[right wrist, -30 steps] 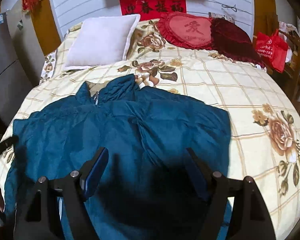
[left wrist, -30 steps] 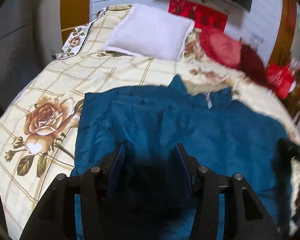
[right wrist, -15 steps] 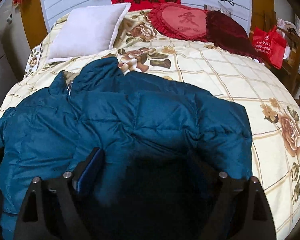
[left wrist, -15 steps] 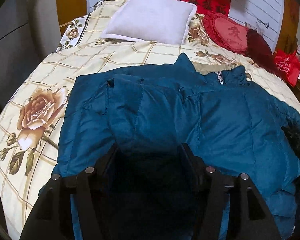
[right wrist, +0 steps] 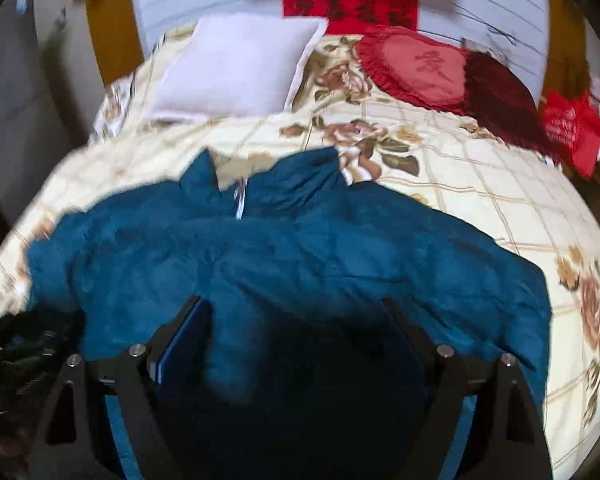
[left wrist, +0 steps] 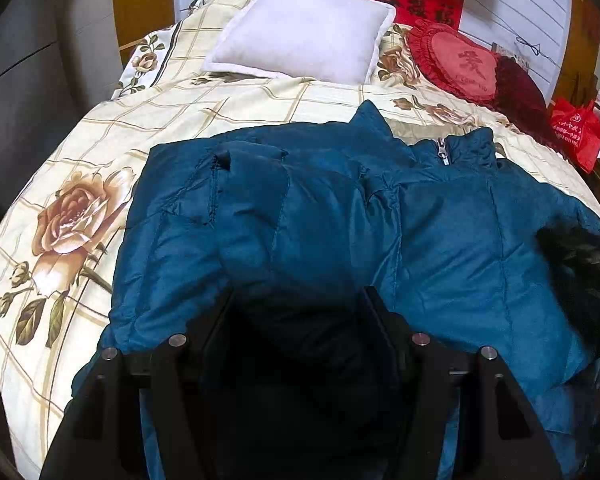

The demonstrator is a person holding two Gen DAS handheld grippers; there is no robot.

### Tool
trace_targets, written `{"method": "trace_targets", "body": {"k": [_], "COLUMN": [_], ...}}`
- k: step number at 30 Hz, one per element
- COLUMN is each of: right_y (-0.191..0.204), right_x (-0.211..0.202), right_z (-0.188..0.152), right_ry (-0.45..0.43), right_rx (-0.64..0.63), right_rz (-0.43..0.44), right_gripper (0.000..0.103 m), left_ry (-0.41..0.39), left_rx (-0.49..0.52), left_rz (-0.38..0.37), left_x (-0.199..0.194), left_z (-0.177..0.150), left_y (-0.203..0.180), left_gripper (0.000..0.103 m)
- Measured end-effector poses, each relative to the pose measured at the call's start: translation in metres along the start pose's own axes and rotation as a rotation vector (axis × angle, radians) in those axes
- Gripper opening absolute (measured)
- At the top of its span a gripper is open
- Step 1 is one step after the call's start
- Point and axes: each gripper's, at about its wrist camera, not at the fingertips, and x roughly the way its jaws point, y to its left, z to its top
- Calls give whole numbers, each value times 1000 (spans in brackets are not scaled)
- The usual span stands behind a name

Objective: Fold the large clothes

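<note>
A dark teal puffer jacket [left wrist: 440,216] lies spread on the bed, collar and zipper pull [left wrist: 443,156] toward the pillows, one sleeve folded in over its front. It also shows in the right wrist view [right wrist: 340,248]. My left gripper [left wrist: 298,300] is open, its jaws spread wide just above the jacket's lower left part with fabric bulging between them. My right gripper [right wrist: 296,308] is open too, jaws wide over the jacket's lower right part. The right wrist view is motion-blurred. The hem under both grippers is hidden in shadow.
The bed [left wrist: 100,152] has a cream checked sheet with rose prints. A white pillow [left wrist: 304,28], a red heart cushion [left wrist: 456,60] and a dark red cushion [left wrist: 520,92] lie at its head. A red bag [left wrist: 576,128] stands at the far right. Grey cabinets are at left.
Both grippers have stayed open and dropped closer to the jacket, then drawn back a little. The jacket's sides have bunched inward and its collar has shifted. The right view is now blurred by motion.
</note>
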Motion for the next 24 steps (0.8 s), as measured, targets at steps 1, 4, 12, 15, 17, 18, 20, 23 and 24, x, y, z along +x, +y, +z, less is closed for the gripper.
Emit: {"method": "trace_targets", "body": {"k": [1,4,12,15,17,18,20,23,24], "right_y": [-2,-7,-27,-54,-74,-83,-102,-113,-112], "right_x": [8,20,-30,-60,-67,-68,-59,-39,-32], "right_z": [-2,-7,-17,-36,-48,-53,-65,-77,-80], "right_ry": [10,-8,-36,-68,-62,-55,-17,23,21], "right_rx": [10,31,53,80,106,115,129,121,111], "right_rz": [-4,-5,74,35,13,-2,-49,-46,-49], "right_gripper": [89,93,92,92,92,92,92,92,92], "left_ry": [1,1,12,12,10,9,6,1,-1], "left_rx": [0,-1,-5,-8,-10,-11,-10,-8,-5], "left_rz": [0,-1,-7,-4,-1,1,7,13,17], "left_x": [0,1,3,3,3,4,4,5,5], "left_z": [0,0,-2,-2,-3,-3,-4,-4,-5], "left_y": [0,0,1,1,1,1,0,-2,-3], "left_gripper": [92,93,93,93,93,93,94,95,96]}}
